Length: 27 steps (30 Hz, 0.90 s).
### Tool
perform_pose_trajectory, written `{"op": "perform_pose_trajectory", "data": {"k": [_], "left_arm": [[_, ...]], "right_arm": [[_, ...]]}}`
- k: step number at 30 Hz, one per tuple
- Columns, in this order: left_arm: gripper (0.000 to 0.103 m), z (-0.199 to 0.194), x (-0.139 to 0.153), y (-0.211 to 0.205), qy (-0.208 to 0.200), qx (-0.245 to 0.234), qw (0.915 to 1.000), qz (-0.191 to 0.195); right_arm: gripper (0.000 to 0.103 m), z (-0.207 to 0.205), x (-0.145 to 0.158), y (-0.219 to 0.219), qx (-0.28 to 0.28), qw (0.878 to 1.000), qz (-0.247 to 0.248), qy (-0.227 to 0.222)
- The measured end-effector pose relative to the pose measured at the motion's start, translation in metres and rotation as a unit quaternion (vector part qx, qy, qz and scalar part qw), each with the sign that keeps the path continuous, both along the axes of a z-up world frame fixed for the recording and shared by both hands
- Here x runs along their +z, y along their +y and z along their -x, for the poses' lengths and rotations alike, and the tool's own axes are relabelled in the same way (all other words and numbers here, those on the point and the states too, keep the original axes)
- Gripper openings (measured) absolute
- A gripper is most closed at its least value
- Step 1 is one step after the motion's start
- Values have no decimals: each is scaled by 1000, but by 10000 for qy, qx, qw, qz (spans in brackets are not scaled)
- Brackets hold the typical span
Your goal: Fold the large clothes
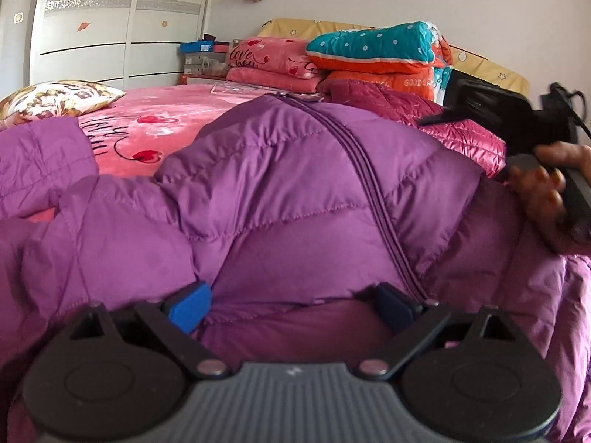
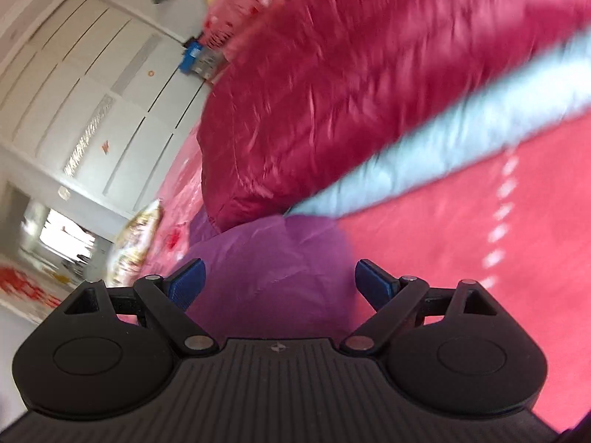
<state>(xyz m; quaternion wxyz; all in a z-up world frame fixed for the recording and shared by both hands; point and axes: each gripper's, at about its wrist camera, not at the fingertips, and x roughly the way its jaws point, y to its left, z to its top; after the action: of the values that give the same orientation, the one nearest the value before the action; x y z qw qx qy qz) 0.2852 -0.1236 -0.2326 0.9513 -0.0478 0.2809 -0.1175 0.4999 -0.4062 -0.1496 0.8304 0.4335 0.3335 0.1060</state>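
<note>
A purple quilted jacket (image 1: 280,184) with a dark zipper (image 1: 369,177) lies puffed up on the pink bedspread (image 1: 177,118). My left gripper (image 1: 291,306) is open, its blue pads (image 1: 188,306) pushed against the jacket's near edge with fabric bulging between them. At the right edge a hand (image 1: 546,192) holds the right gripper (image 1: 517,122) above the jacket's far side. The right wrist view is tilted and blurred. There my right gripper (image 2: 280,284) is open over a fold of the purple jacket (image 2: 269,258), gripping nothing.
A shiny magenta jacket (image 2: 332,92) and a light blue garment (image 2: 443,129) lie beyond the purple one. Folded quilts (image 1: 369,55) are stacked by the headboard. A patterned pillow (image 1: 55,99) sits at the left. A white wardrobe (image 1: 110,37) stands behind the bed.
</note>
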Motion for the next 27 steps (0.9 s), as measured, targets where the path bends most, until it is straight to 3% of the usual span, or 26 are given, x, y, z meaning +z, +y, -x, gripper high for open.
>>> {"op": "perform_pose_trajectory", "data": {"k": [3,8,11,13,16,19,21,24,27], "left_arm": [[96,1,0,2,-15,26,10000,18],[93,11,8,22,-178,252,9981,526],[92,22,20,49,-441,563,9924,1002],[92,28,32,69,-735,878,9871,1120],[94,39,50,100,-1257,1516,9738,1134],[94,48,63,131,-1582,2060,9568,1309],[94,52,71,138,-1742,2169,9507,1371],[94,59,78,134,-1952,1867,9505,1538],[96,62,86,115,-2250,1343,9566,1277]], "right_arm": [[103,-3,-4,16,95,9985,-533,-6],[103,25,16,59,965,9897,-736,-763],[103,43,35,82,1724,9723,-895,-1300],[103,57,46,99,2296,9560,-833,-1624],[103,85,58,137,3234,9254,-97,-1973],[103,110,53,179,4017,8923,765,-1915],[103,128,43,207,4382,8694,1312,-1868],[103,161,25,241,4707,8342,2200,-1848],[103,188,11,262,4810,8083,2803,-1918]]}}
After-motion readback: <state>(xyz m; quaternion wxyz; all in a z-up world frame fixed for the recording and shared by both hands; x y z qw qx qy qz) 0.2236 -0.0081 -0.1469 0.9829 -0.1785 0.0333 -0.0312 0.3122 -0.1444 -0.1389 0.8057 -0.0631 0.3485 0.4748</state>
